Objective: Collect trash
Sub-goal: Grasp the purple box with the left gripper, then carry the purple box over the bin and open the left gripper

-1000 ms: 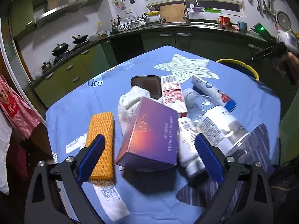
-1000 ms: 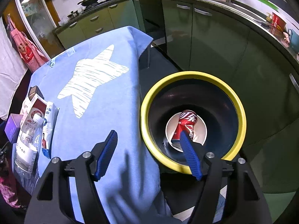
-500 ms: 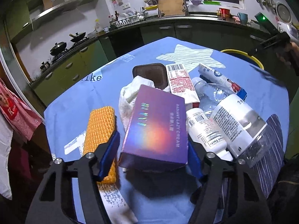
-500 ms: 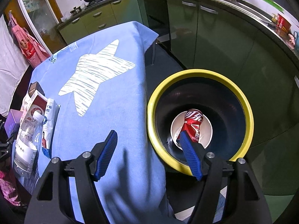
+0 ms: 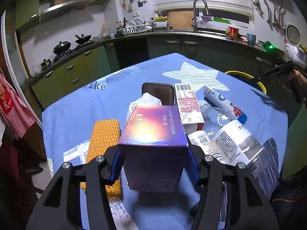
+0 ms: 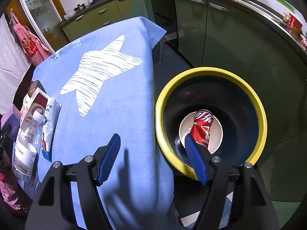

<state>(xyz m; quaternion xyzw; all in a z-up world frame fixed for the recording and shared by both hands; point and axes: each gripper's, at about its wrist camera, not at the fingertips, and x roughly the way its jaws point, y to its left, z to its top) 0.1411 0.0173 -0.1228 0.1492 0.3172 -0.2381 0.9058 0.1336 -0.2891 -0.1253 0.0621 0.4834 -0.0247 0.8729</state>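
Observation:
A purple box (image 5: pixel 153 132) sits between the blue pads of my left gripper (image 5: pixel 153 164), whose jaws are closing and press both of its sides. Its front end is tipped up off the blue tablecloth (image 5: pixel 76 111). More trash lies around it: an orange sponge (image 5: pixel 104 134), crumpled tissue (image 5: pixel 147 99), a red-and-white carton (image 5: pixel 187 103), a toothpaste box (image 5: pixel 222 101) and two plastic bottles (image 5: pixel 236 143). My right gripper (image 6: pixel 151 153) hangs open and empty over the table edge beside the yellow-rimmed bin (image 6: pixel 257 103), which holds a red can (image 6: pixel 202 130).
A brown tray (image 5: pixel 158 92) stands behind the tissue. Green kitchen cabinets (image 6: pixel 220 38) and the counter wrap around the table and the bin. A red checked cloth (image 5: pixel 13 107) hangs at the left. A white bowl (image 6: pixel 217 134) lies under the can.
My left gripper's jaws have come together from wide apart onto the purple box, and the box has tipped up toward the camera. The right gripper has stayed open and nearly still.

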